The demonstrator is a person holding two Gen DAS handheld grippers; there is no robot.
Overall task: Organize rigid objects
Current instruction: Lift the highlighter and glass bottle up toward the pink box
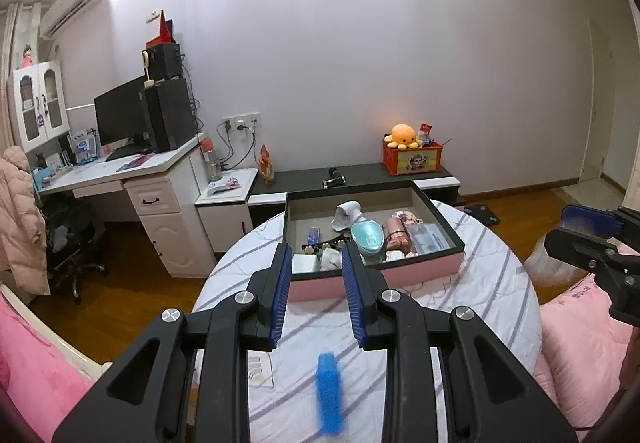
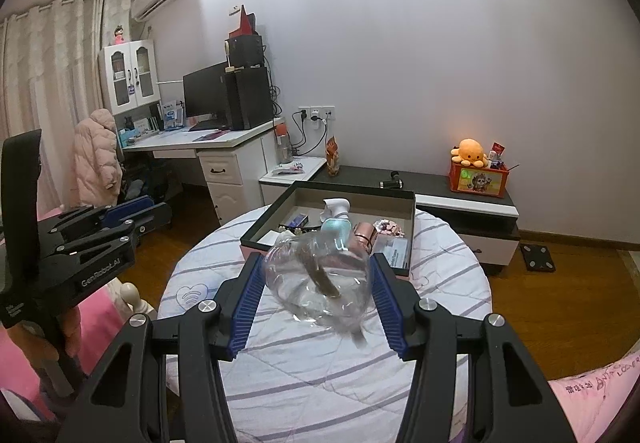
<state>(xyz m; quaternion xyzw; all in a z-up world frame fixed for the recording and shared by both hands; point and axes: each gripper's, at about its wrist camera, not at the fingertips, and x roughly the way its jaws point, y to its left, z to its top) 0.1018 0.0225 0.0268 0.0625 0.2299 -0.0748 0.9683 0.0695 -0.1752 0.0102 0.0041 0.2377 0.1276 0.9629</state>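
R gripper clamped on clear plastic bottle, held above table just short of the box. L gripper nearly closed, nothing betw pads. Box already has spray bottle + several small items. Blue block outside box, near side; looks airborne/blurred, can't tell. Approx mid-task.
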